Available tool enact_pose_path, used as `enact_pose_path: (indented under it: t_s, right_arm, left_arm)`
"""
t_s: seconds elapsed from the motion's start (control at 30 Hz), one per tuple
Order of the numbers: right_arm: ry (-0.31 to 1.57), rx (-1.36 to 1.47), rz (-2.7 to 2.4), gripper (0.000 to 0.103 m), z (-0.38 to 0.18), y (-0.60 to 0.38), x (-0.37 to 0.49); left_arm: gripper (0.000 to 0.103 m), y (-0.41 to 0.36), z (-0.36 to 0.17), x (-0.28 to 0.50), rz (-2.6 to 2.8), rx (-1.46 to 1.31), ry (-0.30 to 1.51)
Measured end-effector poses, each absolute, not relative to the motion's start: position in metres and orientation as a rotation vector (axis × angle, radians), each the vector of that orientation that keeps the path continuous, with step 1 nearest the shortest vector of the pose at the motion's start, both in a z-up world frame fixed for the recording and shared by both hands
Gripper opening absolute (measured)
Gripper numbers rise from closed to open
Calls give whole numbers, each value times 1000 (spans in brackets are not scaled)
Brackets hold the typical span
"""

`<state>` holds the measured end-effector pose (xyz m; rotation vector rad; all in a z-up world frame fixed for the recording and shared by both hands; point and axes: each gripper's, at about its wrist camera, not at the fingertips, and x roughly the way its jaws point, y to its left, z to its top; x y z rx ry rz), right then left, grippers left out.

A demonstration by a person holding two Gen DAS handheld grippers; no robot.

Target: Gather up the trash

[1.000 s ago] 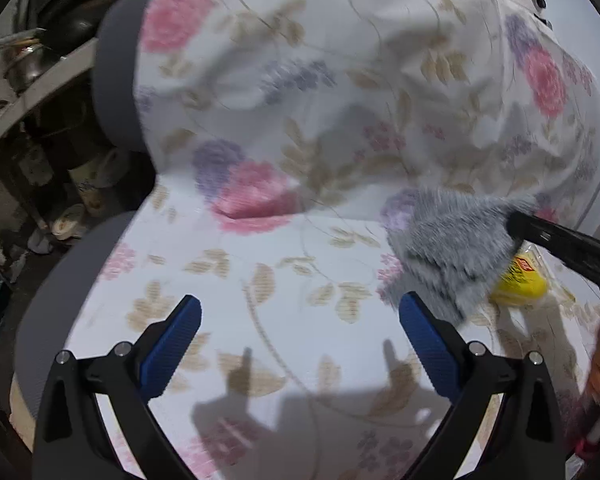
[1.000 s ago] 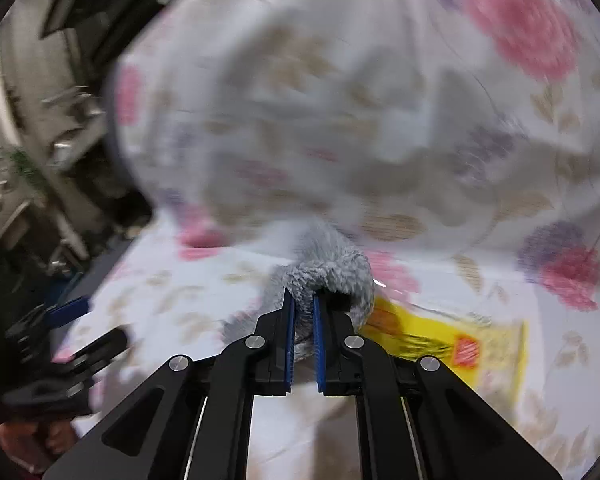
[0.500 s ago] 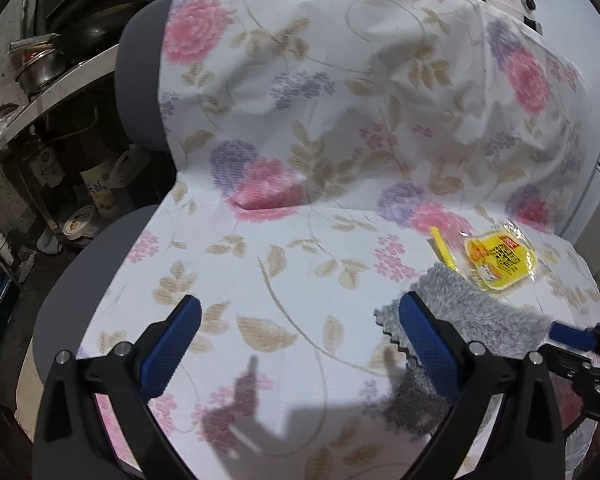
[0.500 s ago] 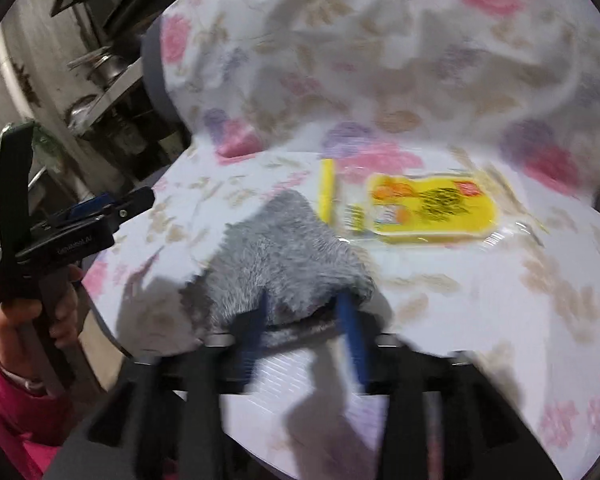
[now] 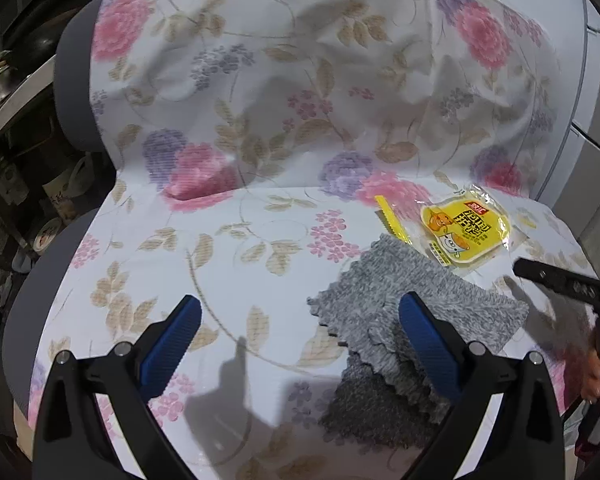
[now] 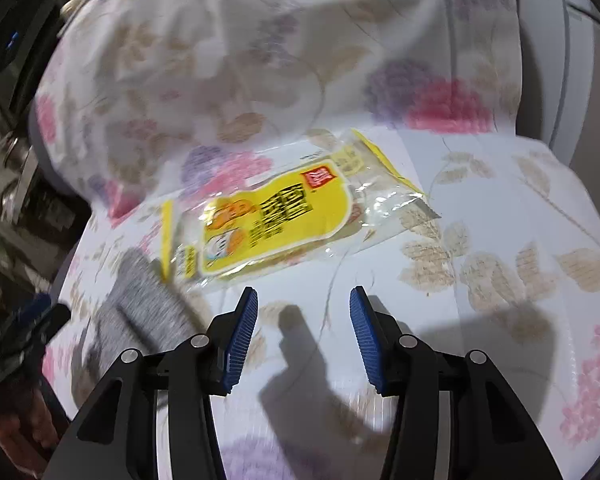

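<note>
Ahead, the glossy yellow wrapper [image 6: 276, 220] lies flat at twelve o'clock of the right claw [image 6: 303, 334], which gapes empty. Left claw [image 5: 300, 344] gapes too, its right finger over the fuzzy grey cloth [image 5: 400, 304].

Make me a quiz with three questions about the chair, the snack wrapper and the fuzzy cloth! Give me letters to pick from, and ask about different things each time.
1. Where is the yellow snack wrapper?
A. on the flowery seat cover
B. on the floor
C. inside a bin

2. What colour is the fuzzy cloth?
A. red
B. grey
C. green

3. What are the right tongs doing?
A. squeezing the cloth
B. squeezing the wrapper
C. open, holding nothing

Answers:
1. A, the wrapper lies flat on the flowery seat cover, near the backrest.
2. B, the cloth is grey and lies on the seat beside the wrapper.
3. C, the blue pads stand apart with only seat cover showing between them; the wrapper lies just ahead of them. The left tongs are open too.
</note>
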<state>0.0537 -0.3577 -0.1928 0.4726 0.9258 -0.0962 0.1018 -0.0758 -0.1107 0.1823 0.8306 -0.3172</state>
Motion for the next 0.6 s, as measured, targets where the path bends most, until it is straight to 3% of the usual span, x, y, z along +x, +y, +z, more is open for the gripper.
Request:
enact_pose_path:
  t_s: [0.43, 0.5, 0.6]
  right_arm:
    - [949, 451, -216, 47, -203, -383, 140]
    - [958, 428, -196, 10, -203, -379, 149]
    - [905, 370, -211, 4, -189, -373, 147]
  left_arm:
    - [96, -75, -121, 121, -312, 172, 855]
    - [96, -75, -121, 122, -312, 171, 856]
    - [96, -75, -120, 122, -312, 177, 850]
